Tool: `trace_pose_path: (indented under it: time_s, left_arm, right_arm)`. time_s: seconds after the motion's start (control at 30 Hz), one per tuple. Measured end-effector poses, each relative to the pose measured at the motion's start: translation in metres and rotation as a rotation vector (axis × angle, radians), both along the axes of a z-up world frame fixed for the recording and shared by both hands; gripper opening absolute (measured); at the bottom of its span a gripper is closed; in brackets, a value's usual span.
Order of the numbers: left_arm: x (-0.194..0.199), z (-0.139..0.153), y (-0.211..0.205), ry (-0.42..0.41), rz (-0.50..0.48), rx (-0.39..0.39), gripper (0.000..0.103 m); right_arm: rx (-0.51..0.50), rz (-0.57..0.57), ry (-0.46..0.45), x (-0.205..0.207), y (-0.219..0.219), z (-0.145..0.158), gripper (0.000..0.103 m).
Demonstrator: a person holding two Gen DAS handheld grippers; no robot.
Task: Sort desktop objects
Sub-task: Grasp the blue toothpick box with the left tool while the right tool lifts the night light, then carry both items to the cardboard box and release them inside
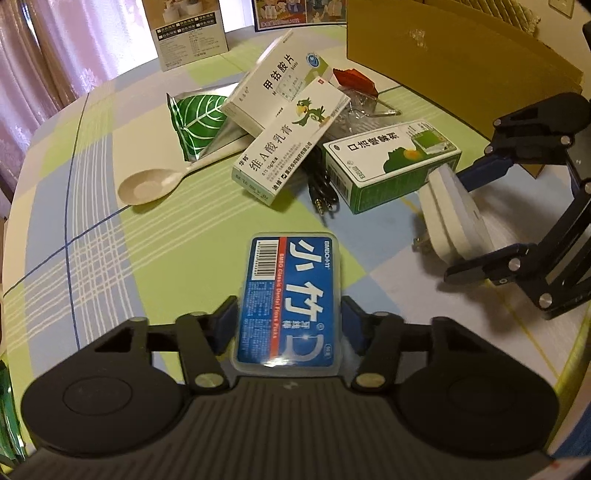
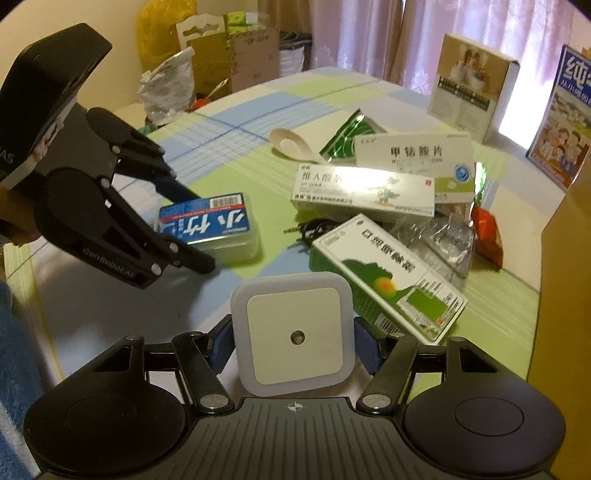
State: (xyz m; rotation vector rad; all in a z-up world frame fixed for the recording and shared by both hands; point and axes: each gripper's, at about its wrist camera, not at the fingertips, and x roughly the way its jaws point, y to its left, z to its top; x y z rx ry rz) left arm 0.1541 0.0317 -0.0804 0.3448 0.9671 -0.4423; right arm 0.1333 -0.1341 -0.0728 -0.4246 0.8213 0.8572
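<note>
My left gripper is shut on a blue dental floss box, held just above the table; it also shows in the right wrist view. My right gripper is shut on a white square night-light plug, also seen in the left wrist view. Behind them lies a pile: a green-and-white medicine box, a white box with a parrot, another white medicine box, a green leaf pouch, a white spoon and a black audio cable.
A brown cardboard box stands at the back right. A tall printed box and a blue picture box stand at the table's far edge. Clear crumpled plastic and a red packet lie by the pile.
</note>
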Motion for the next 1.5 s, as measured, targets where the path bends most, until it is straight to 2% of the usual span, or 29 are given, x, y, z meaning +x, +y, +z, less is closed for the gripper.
trace_pose_path:
  time_s: [0.1, 0.23, 0.5, 0.67, 0.87, 1.0, 1.17, 1.5]
  left_arm:
    - [-0.006, 0.005, -0.003, -0.011, 0.012, 0.017, 0.052]
    - [-0.018, 0.020, -0.002, -0.028, 0.062, -0.011, 0.051]
    - [-0.037, 0.069, -0.015, -0.093, 0.165, -0.080, 0.051]
    - [-0.046, 0.103, -0.046, -0.135, 0.158, -0.130, 0.051]
    - [-0.050, 0.126, -0.115, -0.152, 0.083, -0.201, 0.051]
    - [-0.046, 0.136, -0.166, -0.156, 0.024, -0.243, 0.051]
    - [-0.031, 0.139, -0.221, -0.155, -0.020, -0.268, 0.051]
    - [0.000, 0.124, -0.282, -0.134, -0.050, -0.262, 0.052]
  right_arm:
    - [0.017, -0.014, -0.019, -0.001, -0.003, 0.005, 0.063]
    - [0.036, -0.058, -0.052, -0.002, -0.007, 0.017, 0.063]
    - [0.114, -0.251, -0.152, -0.009, -0.054, 0.088, 0.063]
    - [0.130, -0.366, -0.203, -0.014, -0.107, 0.128, 0.063]
    - [0.111, -0.509, -0.224, -0.009, -0.178, 0.154, 0.063]
    - [0.098, -0.586, -0.232, -0.004, -0.221, 0.163, 0.063]
    - [0.094, -0.631, -0.218, 0.003, -0.261, 0.159, 0.063]
    - [0.104, -0.634, -0.171, 0.025, -0.291, 0.135, 0.063]
